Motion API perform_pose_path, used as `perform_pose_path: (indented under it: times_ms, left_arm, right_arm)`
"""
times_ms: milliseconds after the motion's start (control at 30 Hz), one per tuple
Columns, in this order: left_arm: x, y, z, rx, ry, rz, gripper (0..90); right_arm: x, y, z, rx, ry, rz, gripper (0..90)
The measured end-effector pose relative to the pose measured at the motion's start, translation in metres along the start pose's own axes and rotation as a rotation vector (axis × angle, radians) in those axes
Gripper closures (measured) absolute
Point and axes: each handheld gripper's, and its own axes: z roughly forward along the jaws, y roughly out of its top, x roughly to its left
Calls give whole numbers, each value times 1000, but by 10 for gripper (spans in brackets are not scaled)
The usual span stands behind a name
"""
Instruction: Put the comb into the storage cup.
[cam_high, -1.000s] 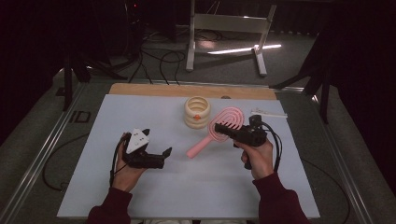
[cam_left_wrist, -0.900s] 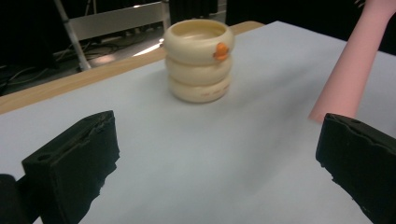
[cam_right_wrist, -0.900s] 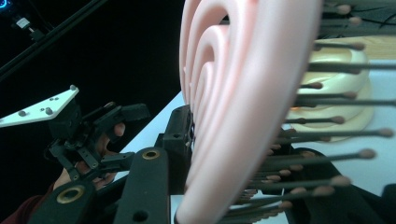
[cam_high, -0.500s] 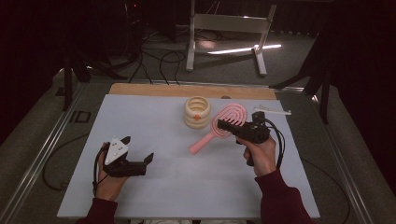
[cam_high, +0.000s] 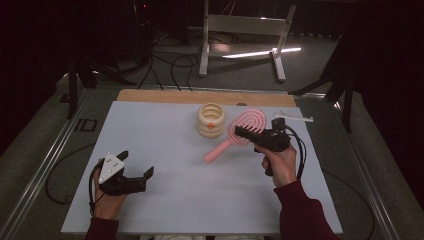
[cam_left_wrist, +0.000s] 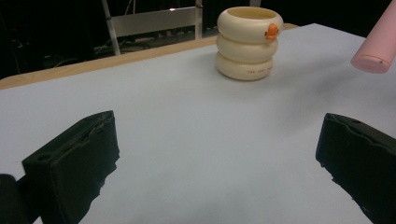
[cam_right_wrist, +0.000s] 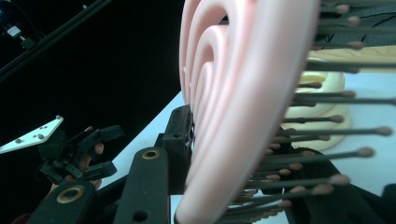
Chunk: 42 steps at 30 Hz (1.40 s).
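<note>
Right gripper (cam_high: 243, 133) clamps pink brush (cam_high: 239, 135) by its head, jaws pressed on both sides of it. In the right gripper view the brush (cam_right_wrist: 233, 107) head stands on edge between the jaws, curved ribs toward the left, dark bristles pointing right. In the high view the brush hangs tilted, handle end low toward the mat's middle, head up at the jaws; whether the handle tip touches the mat, cannot tell. Right hand (cam_high: 277, 162) grips the tool from below, cable looping at its right.

Cream holder (cam_high: 211, 120), three stacked rings with a small orange mark, stands upright on the mat just left of the brush head, close but apart. In the left gripper view the holder (cam_left_wrist: 249, 42) sits far ahead, and the brush handle tip (cam_left_wrist: 375, 59) pokes in at the upper right.

Left gripper (cam_high: 136, 167) sits low near the mat's front left corner, jaws wide apart with nothing between, well apart from brush and holder. Left hand (cam_high: 107, 197) holds it from underneath. It also shows in the right gripper view, left gripper (cam_right_wrist: 100, 151) far off at lower left.

White mat (cam_high: 160, 145) covers the table; a wooden strip (cam_high: 165, 96) runs along its far edge.
</note>
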Motion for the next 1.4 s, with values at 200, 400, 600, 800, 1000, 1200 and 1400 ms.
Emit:
perform_pose_path:
  times_ms: [200,400,600,800,1000,1200,1400]
  left_arm:
    - [5,-1,-7,-25,11,-16,2]
    - [9,-4,-10,-34,25,-29,2]
    - [9,-5,-11,-38,32,-28,2]
    - [9,-5,-12,-36,37,-28,2]
    - [10,-6,-12,-34,40,-29,2]
    - [9,-6,-12,-31,39,-29,2]
    - [9,-6,-13,-36,43,-31,4]
  right_arm:
    - [-2,0,-1,-6,-2,2,637]
    - [-2,1,-1,-13,0,6,637]
    - [-4,2,-1,-21,1,10,637]
    - [-2,5,1,-26,5,9,637]
    - [0,8,2,-33,6,7,637]
    - [-3,12,3,-40,-7,25,637]
    - [-4,16,3,-41,-14,27,636]
